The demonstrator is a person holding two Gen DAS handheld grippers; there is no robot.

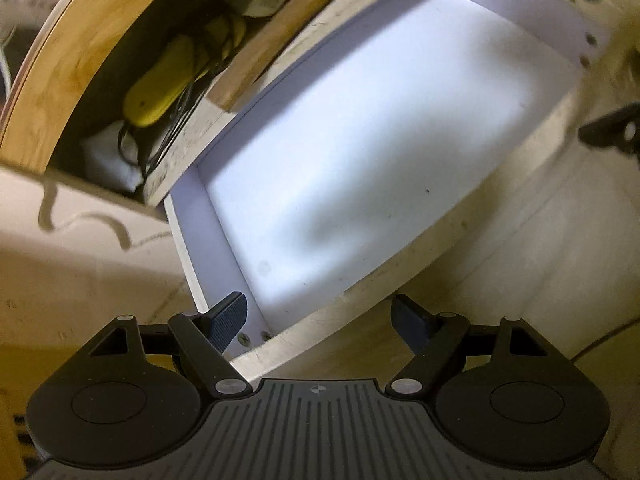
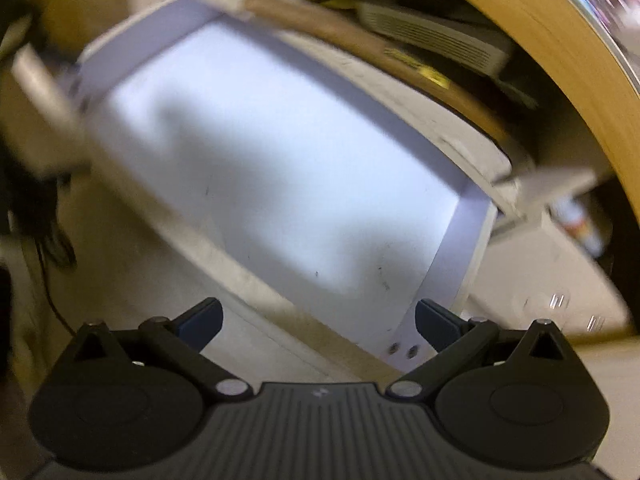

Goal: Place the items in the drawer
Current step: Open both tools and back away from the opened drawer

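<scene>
Drawer (image 1: 360,152) open, looks bare; left tool (image 1: 320,320) & right tool (image 2: 318,320) wide, empty. Risk: clipping front rim at 6 o'clock.

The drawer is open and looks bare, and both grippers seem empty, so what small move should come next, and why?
Probably lift one gripper away to fetch an item: the drawer shows only its white floor, and both the left gripper and right gripper hang open, holding nothing.

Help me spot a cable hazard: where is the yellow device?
Left wrist view, upper left: the yellow device lies among dark cables in the compartment beyond the open drawer's back left corner.
</scene>
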